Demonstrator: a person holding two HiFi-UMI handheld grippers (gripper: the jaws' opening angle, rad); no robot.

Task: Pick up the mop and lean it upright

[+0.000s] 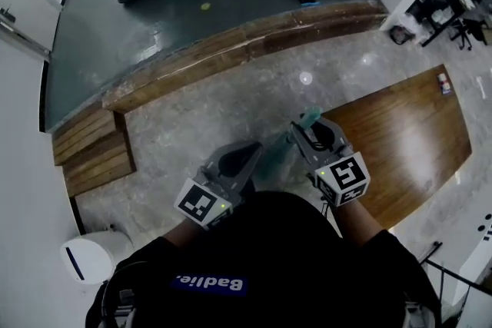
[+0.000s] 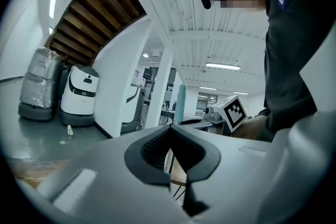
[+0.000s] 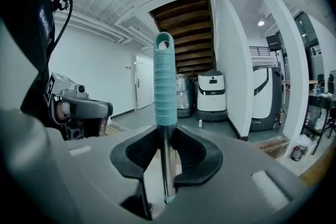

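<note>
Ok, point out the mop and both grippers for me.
mop (image 3: 164, 81), right gripper view, on its ribbed teal grip.
right gripper (image 3: 167, 134), right gripper view, between jaws gripping the mop's metal pole.
left gripper (image 2: 170, 136), left gripper view, where its shut jaws meet.

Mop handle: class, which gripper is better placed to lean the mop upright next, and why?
Probably right. The right gripper is clamped on the mop handle; the left gripper is shut, empty and apart from it.

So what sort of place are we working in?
Probably an office or lab building's lobby: white service robots parked by a wooden staircase, polished stone floor, desks and chairs off to the side.
</note>
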